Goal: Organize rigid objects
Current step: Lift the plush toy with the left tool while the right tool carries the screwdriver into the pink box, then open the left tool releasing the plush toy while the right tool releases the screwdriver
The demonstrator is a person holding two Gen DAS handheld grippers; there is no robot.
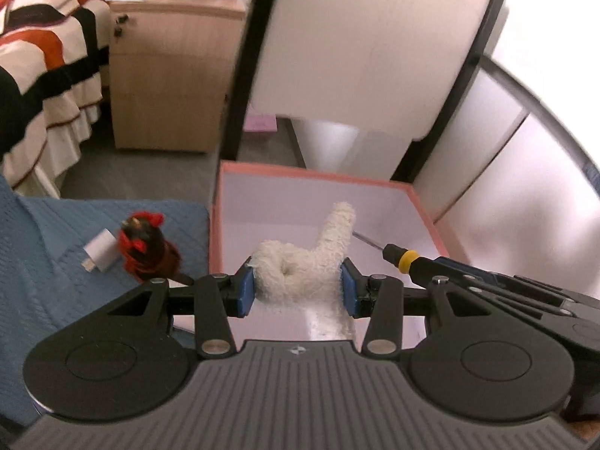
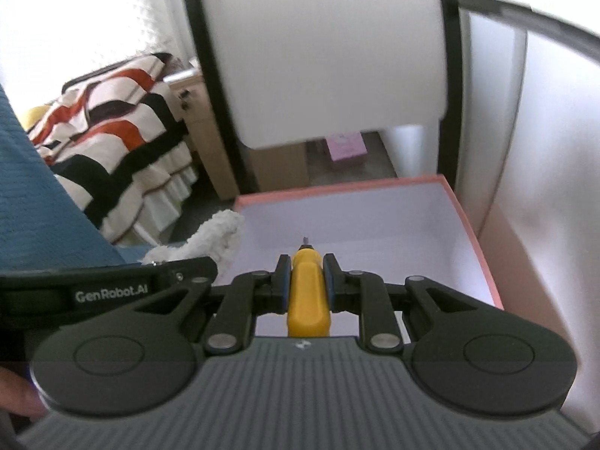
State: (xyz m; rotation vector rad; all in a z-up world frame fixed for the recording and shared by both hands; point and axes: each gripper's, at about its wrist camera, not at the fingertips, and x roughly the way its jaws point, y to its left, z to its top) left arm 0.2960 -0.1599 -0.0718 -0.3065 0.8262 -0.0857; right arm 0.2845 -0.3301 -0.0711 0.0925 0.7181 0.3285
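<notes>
At nine o'clock on the blue cloth (image 1: 56, 262), an adapter (image 1: 98, 250) and a red-and-brown toy (image 1: 144, 249) are lying untouched. I am holding a white fluffy toy (image 1: 303, 262) with my left gripper (image 1: 298, 288), fingers clamped on it, over the near edge of the pink box (image 1: 326, 182). My right gripper (image 2: 306, 281) is gripping a yellow screwdriver (image 2: 308, 300), fingers clamped on the handle, tip pointing to twelve o'clock above the box floor. The grippers are riding side by side, so I am risking a knock, and the screwdriver could be slipping through the pads.
</notes>
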